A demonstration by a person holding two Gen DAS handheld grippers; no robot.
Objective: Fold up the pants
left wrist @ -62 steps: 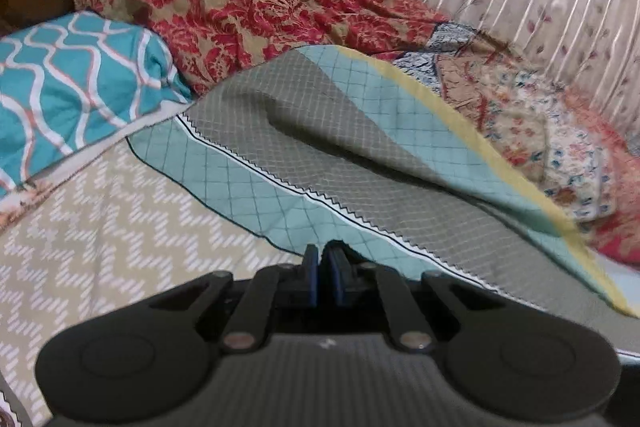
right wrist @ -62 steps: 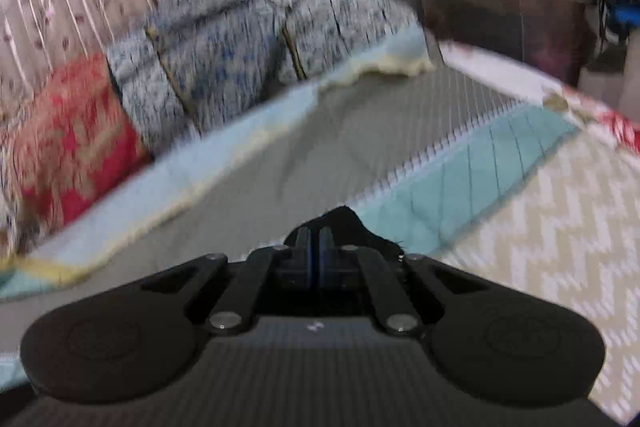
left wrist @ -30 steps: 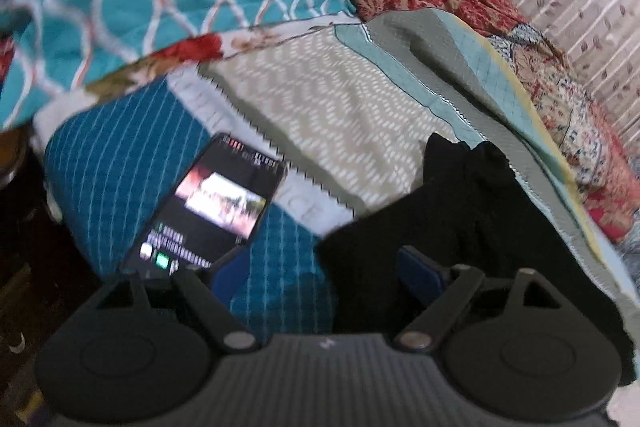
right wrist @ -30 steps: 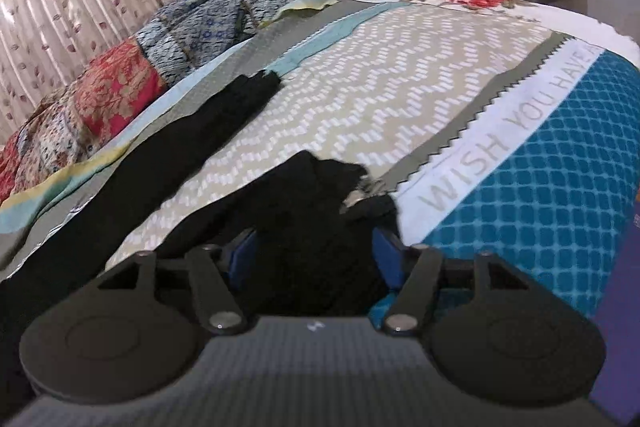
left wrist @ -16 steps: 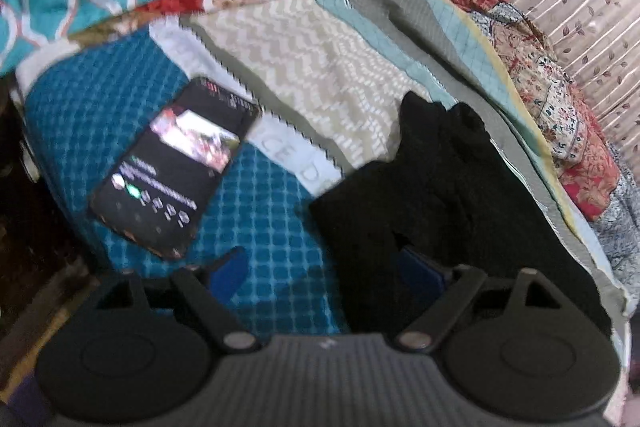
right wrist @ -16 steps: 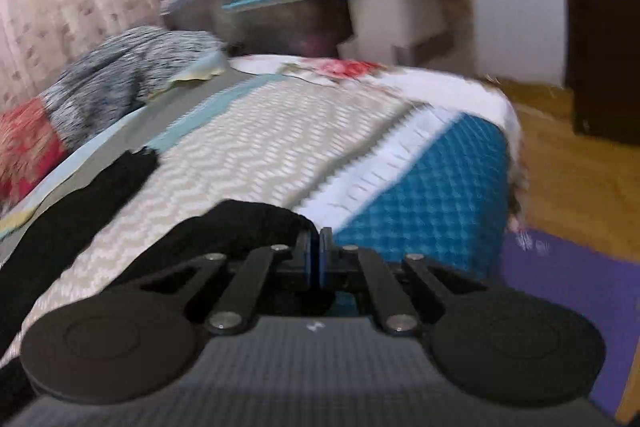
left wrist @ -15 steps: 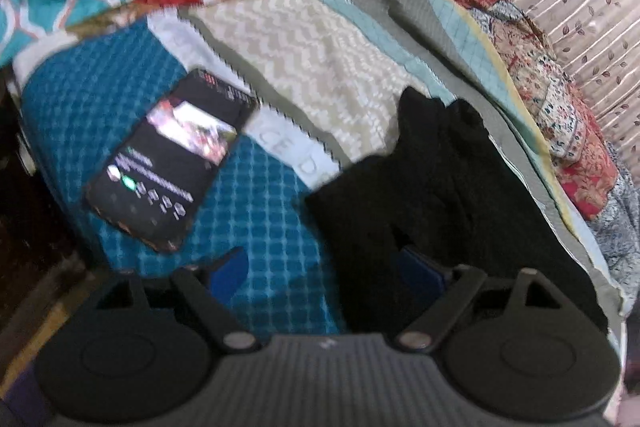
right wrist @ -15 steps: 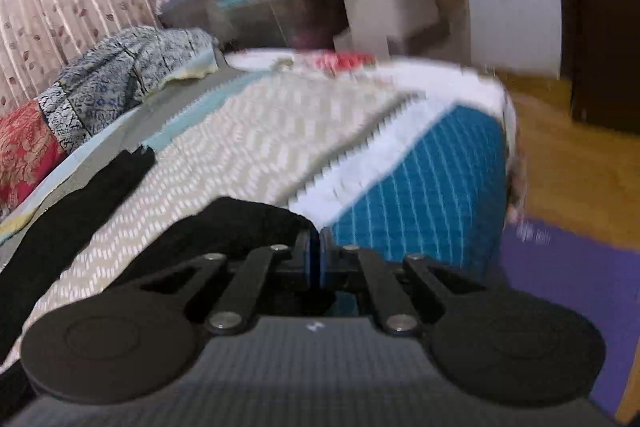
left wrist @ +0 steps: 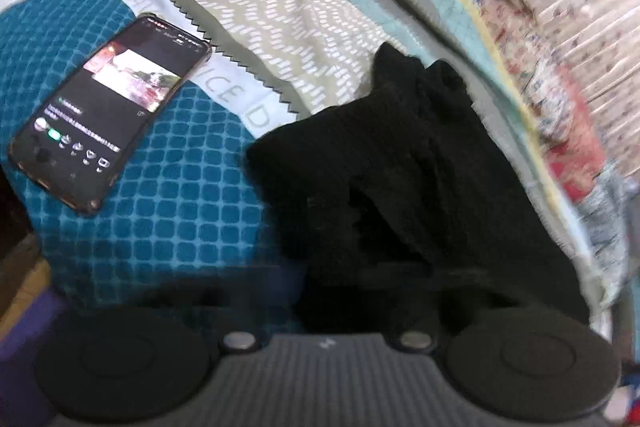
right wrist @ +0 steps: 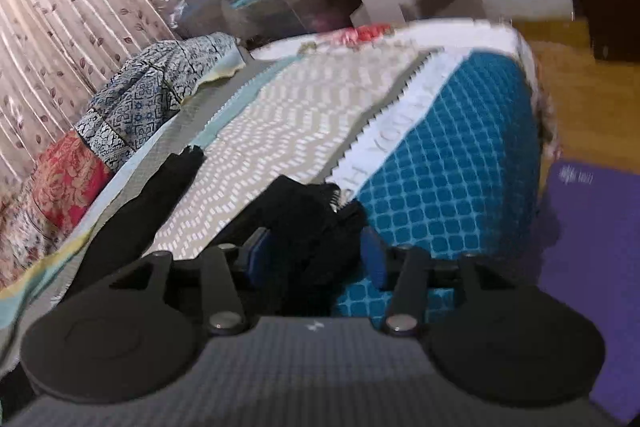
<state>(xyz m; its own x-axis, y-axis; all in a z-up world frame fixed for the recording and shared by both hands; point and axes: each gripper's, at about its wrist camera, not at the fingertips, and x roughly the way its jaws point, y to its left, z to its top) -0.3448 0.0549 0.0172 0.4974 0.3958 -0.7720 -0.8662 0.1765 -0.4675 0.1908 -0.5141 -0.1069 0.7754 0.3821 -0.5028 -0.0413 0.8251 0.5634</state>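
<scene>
The black pants (left wrist: 420,167) lie on the patterned bedspread (left wrist: 180,211) near the bed's front edge. In the left wrist view my left gripper (left wrist: 328,279) is low over their near end; motion blur hides its fingers. In the right wrist view the pants (right wrist: 304,223) stretch back to the left, one leg (right wrist: 160,195) lying along the grey stripe. My right gripper (right wrist: 316,255) is open, with its blue fingers (right wrist: 372,255) on either side of the bunched near end of the pants.
A phone (left wrist: 108,107) with a lit screen lies on the blue part of the bedspread, left of the pants. Pillows and folded quilts (right wrist: 152,95) line the curtain side. A purple mat (right wrist: 592,259) covers the floor beside the bed.
My right gripper, shut on the pants half a second ago, has opened. My left gripper was open half a second ago and has dropped closer to the pants; its fingers are blurred now.
</scene>
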